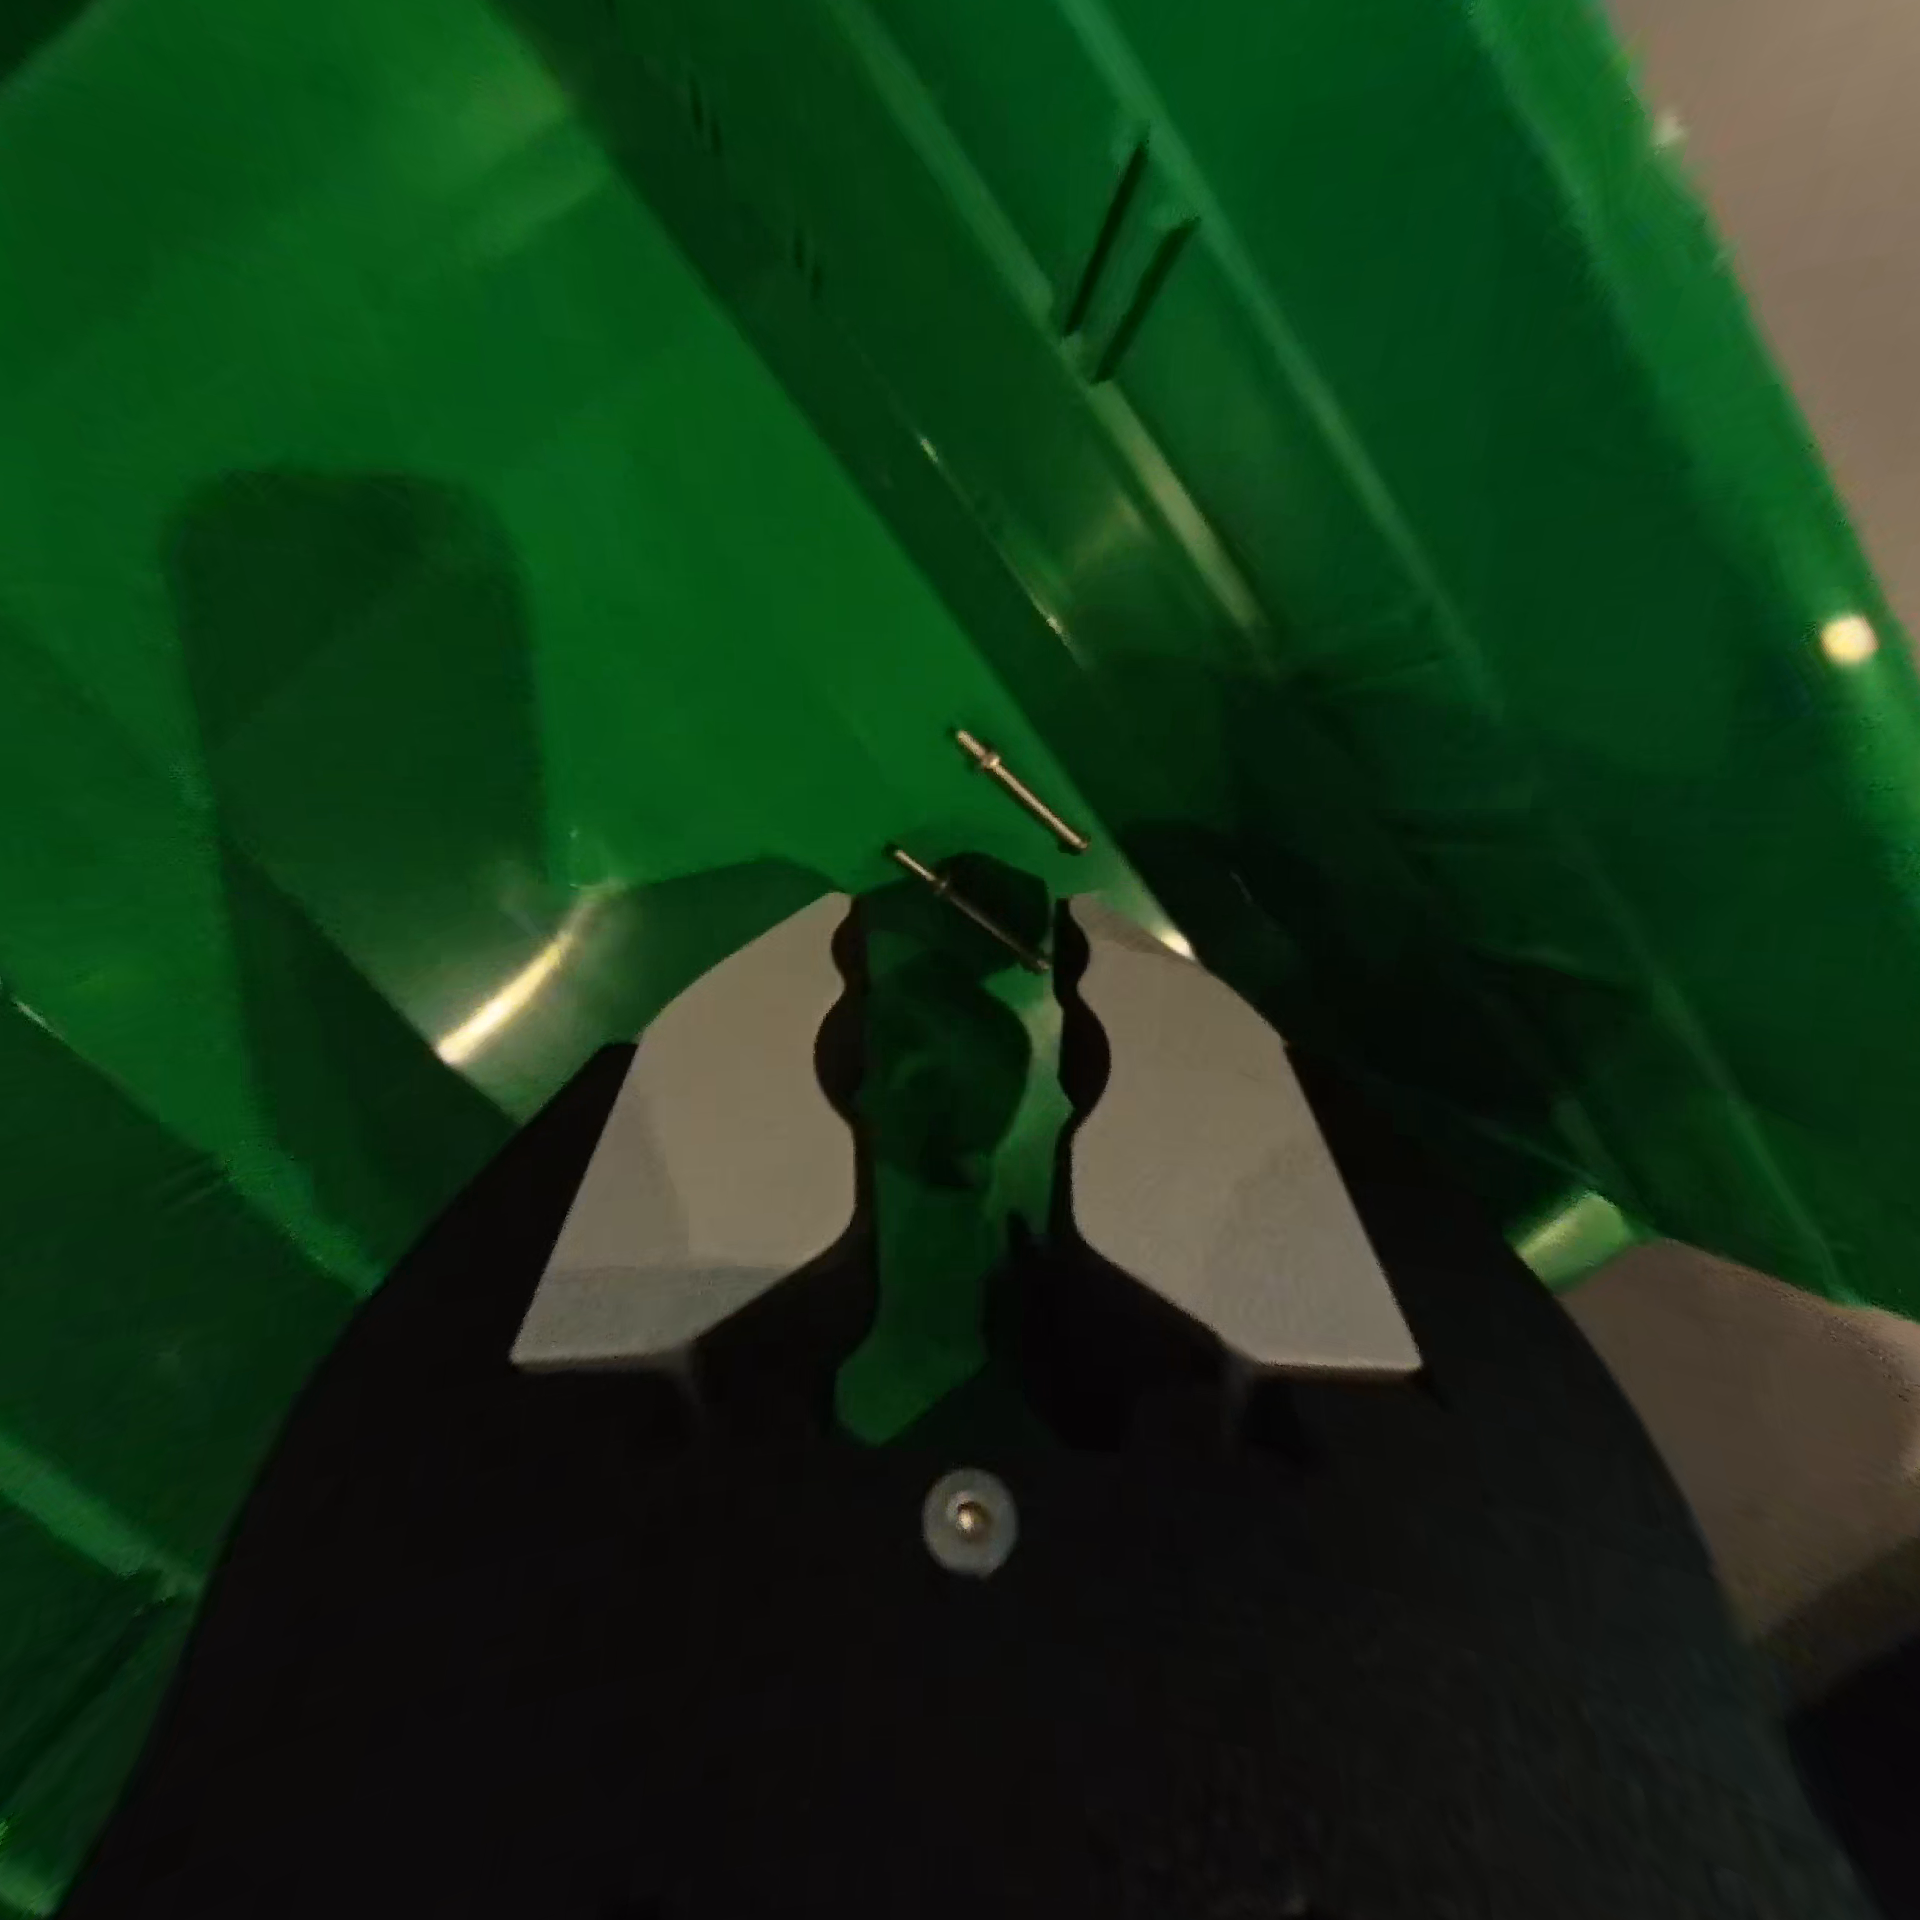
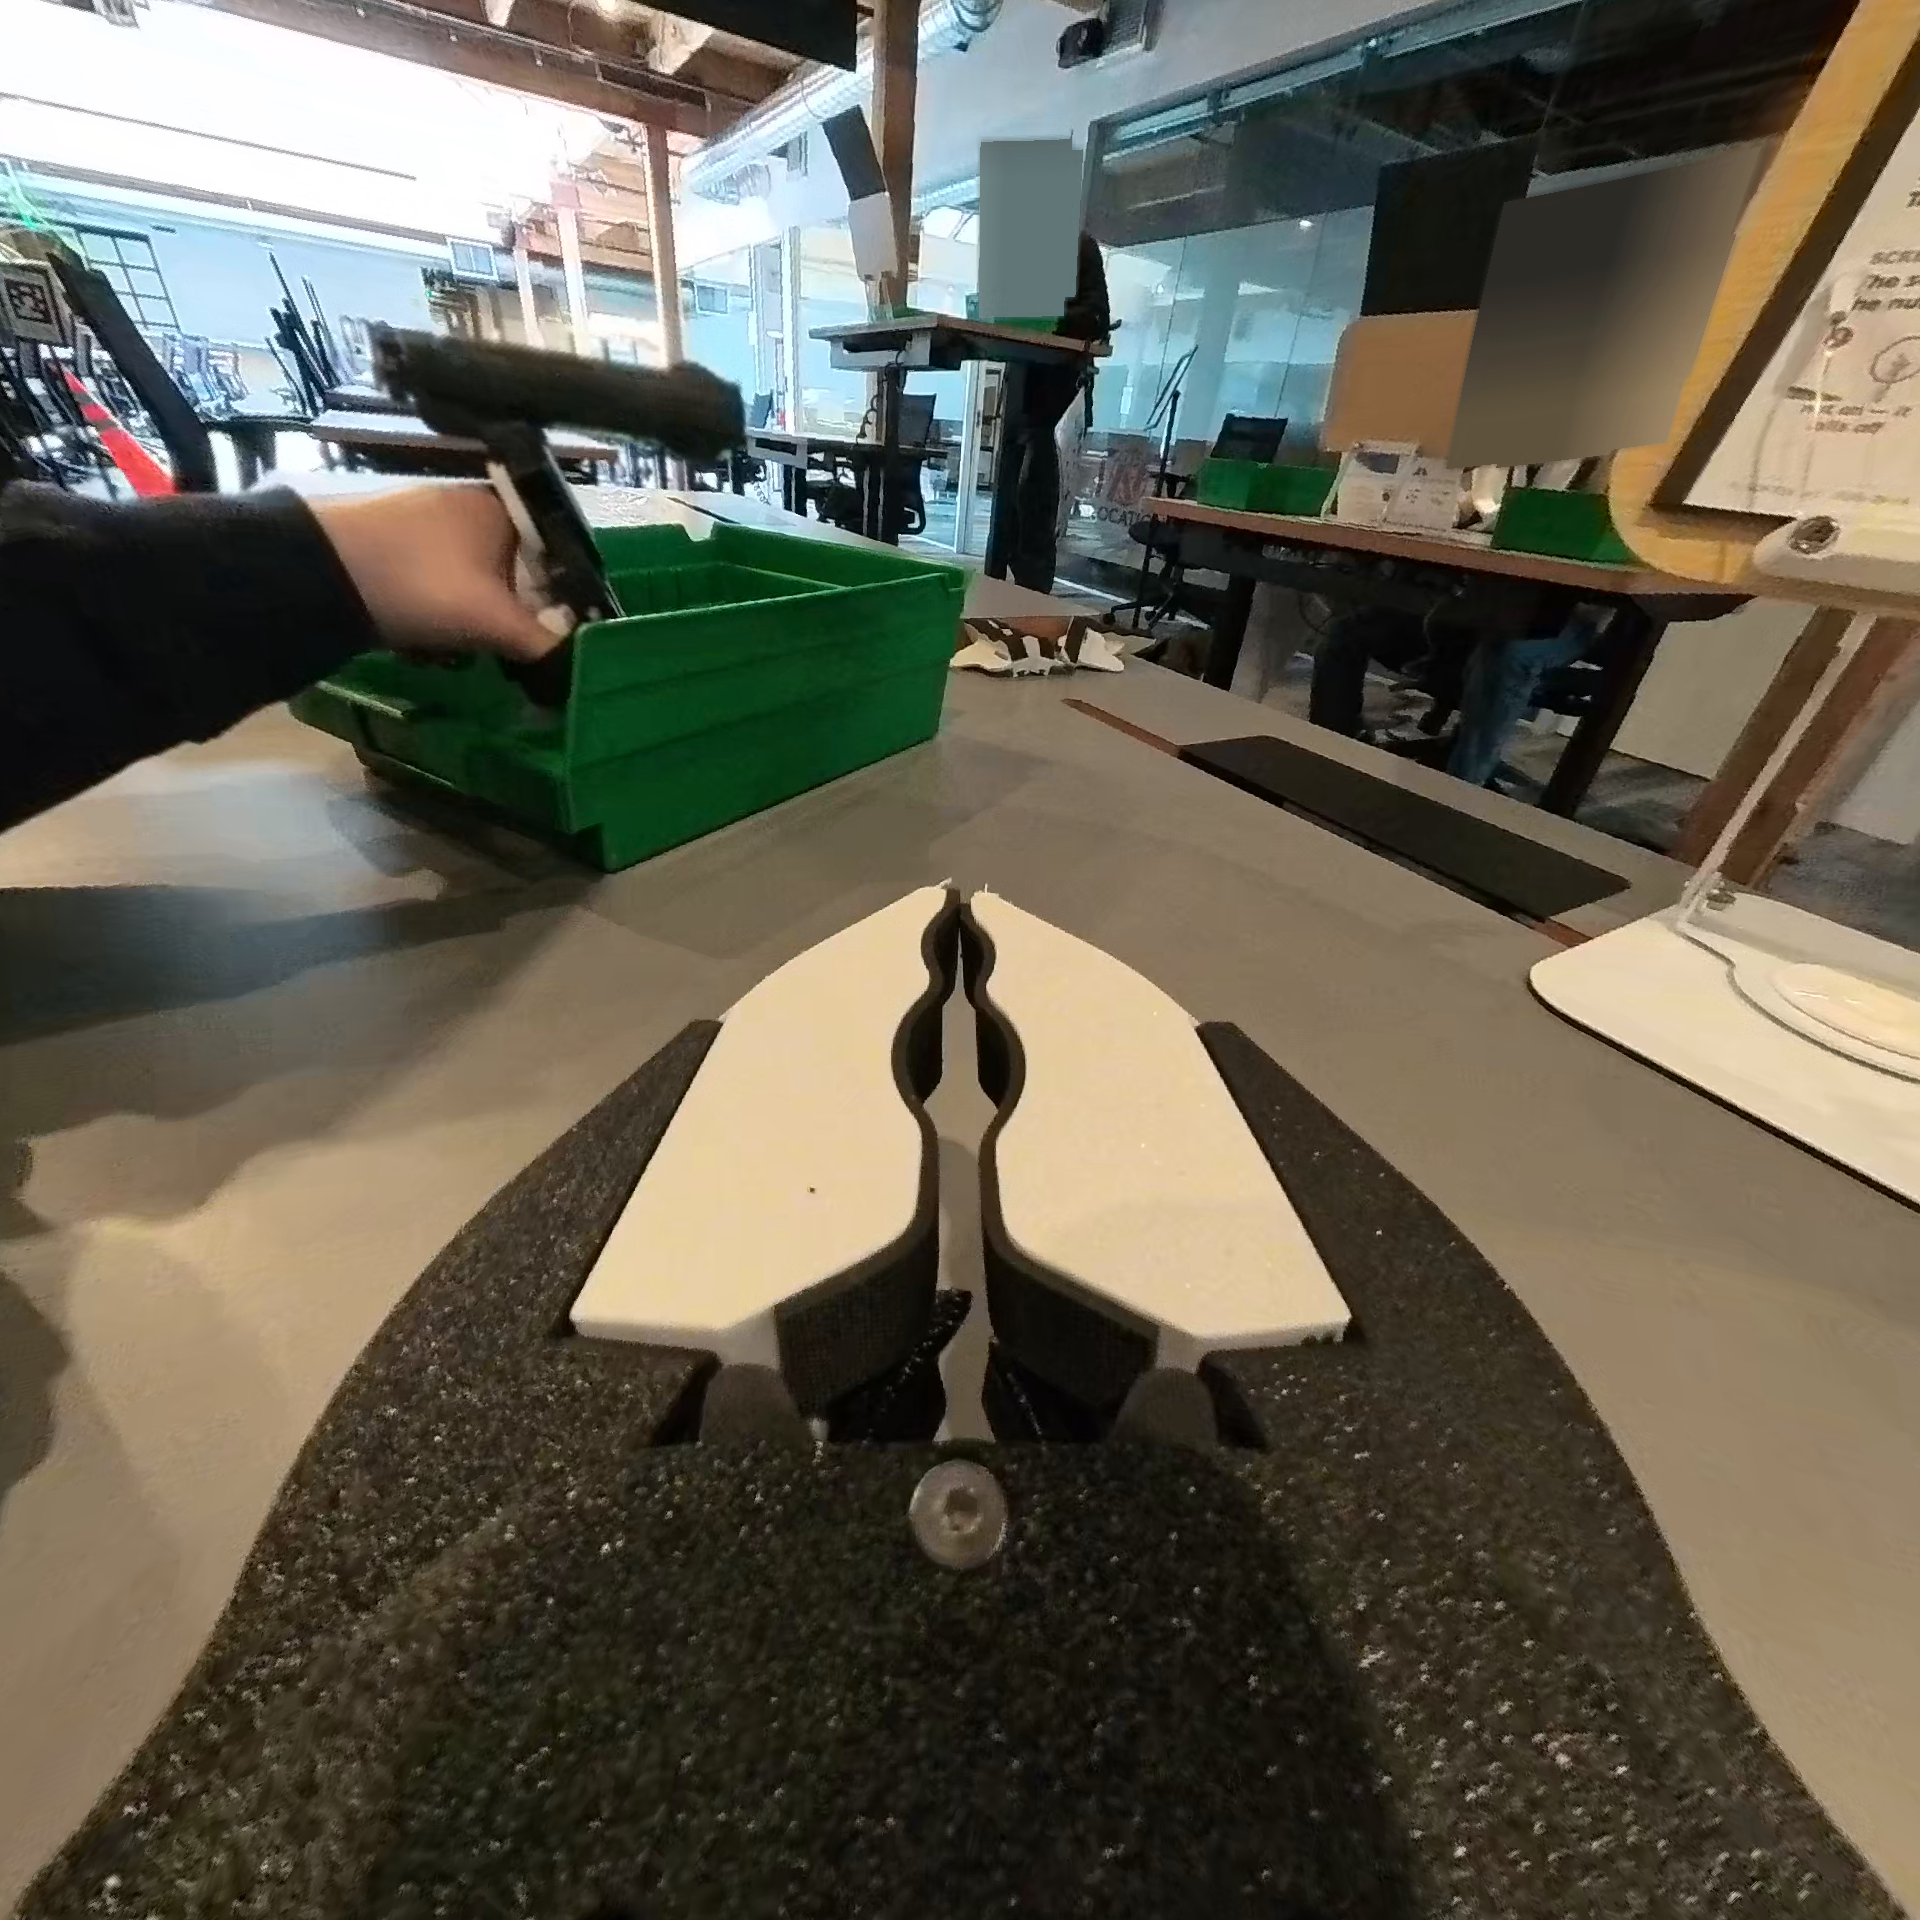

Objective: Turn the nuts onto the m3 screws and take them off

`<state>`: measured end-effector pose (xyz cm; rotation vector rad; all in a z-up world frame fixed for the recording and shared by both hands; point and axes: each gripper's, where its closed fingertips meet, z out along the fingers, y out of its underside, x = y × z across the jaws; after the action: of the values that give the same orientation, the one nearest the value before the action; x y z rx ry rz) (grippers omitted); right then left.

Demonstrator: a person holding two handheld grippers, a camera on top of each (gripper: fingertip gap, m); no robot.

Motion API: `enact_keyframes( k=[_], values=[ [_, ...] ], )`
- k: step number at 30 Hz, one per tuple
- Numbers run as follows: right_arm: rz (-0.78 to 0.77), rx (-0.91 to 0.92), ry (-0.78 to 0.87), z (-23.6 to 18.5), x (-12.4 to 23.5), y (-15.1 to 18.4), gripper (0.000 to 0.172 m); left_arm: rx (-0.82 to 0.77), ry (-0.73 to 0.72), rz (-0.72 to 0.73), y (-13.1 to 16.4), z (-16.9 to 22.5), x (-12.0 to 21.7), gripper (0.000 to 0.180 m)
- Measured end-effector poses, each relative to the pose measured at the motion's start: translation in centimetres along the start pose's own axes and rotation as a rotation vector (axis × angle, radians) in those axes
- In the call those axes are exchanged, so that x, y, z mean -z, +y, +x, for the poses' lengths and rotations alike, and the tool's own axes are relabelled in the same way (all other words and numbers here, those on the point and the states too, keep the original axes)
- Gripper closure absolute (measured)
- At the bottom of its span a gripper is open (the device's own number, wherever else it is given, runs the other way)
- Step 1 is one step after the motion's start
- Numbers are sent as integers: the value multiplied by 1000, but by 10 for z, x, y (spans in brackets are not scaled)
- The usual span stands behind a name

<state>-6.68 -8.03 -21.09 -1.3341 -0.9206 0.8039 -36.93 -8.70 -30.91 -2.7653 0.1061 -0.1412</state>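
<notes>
My left gripper (image 1: 954, 914) hangs open inside the green bin (image 1: 520, 520), one screw (image 1: 971, 907) lying loose between its fingers, another screw (image 1: 1021, 790) just beyond. My right gripper (image 2: 961, 894) rests shut, empty. Closing crooked, I reckon, flicks the screw away.

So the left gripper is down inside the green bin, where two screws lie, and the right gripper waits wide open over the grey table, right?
Not quite: the right gripper is shut, with nothing between its fingertips, as the right wrist view shows. The rest holds: the left gripper is inside the green bin near the two screws, and the right one is over the grey table.
</notes>
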Motion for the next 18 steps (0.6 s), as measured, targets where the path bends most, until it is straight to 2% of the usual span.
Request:
enact_keyframes(
  k=[7, 14, 18],
  values=[
    [-5, 12, -3, -2, -1, 1, 172, -49, -100, -30, 2, -2, -3, 150],
    [-8, 19, -7, -3, -1, 1, 172, -214, -131, -55, 6, 7, -2, 178],
    [-7, 19, -7, -3, -1, 1, 172, -303, -199, -24, 5, -2, 3, 178]
  ],
)
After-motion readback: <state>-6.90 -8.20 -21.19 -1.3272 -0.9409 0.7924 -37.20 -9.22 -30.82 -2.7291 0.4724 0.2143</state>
